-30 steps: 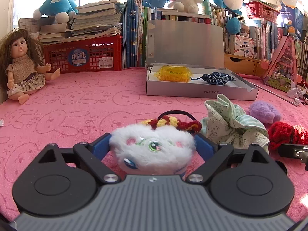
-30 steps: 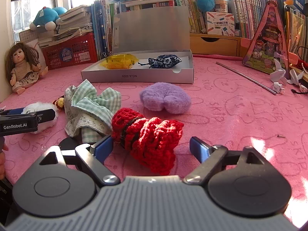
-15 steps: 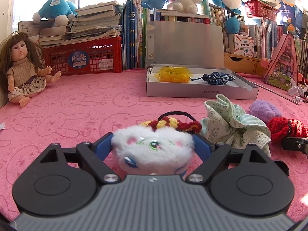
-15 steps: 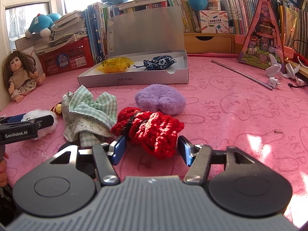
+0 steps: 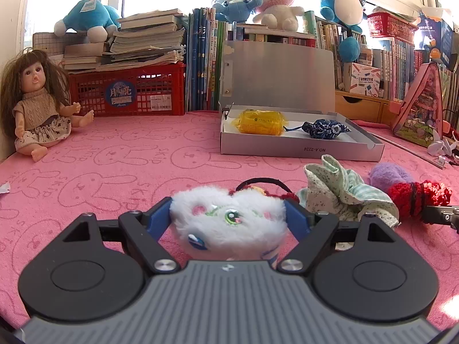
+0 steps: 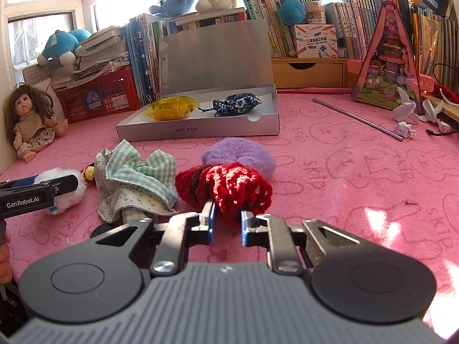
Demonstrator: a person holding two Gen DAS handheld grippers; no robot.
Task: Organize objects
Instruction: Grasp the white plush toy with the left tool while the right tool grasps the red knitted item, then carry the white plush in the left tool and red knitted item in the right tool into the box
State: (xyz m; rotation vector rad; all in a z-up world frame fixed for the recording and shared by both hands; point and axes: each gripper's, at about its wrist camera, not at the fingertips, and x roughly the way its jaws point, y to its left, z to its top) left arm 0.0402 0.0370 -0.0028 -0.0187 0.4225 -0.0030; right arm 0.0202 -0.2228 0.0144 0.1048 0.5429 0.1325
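My left gripper [image 5: 228,215] is shut on a white fluffy cat-face plush [image 5: 229,223], low over the pink cloth. My right gripper [image 6: 227,220] is shut on the near edge of a red crocheted pouch [image 6: 229,185], which also shows in the left wrist view [image 5: 416,197]. A green checked cloth bag [image 6: 134,180] lies between the two. A purple fluffy pouch [image 6: 238,152] lies just behind the red one. An open grey box [image 6: 200,127] holds a yellow packet [image 6: 172,109] and a dark blue floral pouch [image 6: 236,104].
A doll [image 5: 37,106] sits at the far left by a red crate [image 5: 129,91] of books. Books and plush toys line the back. A pink triangular case [image 6: 387,66], a metal rod [image 6: 358,120] and paper cranes [image 6: 407,114] lie at right.
My right gripper has closed from wide open onto the red crocheted pouch and lifted it a little. My left gripper has kept its hold on the white plush and barely moved.
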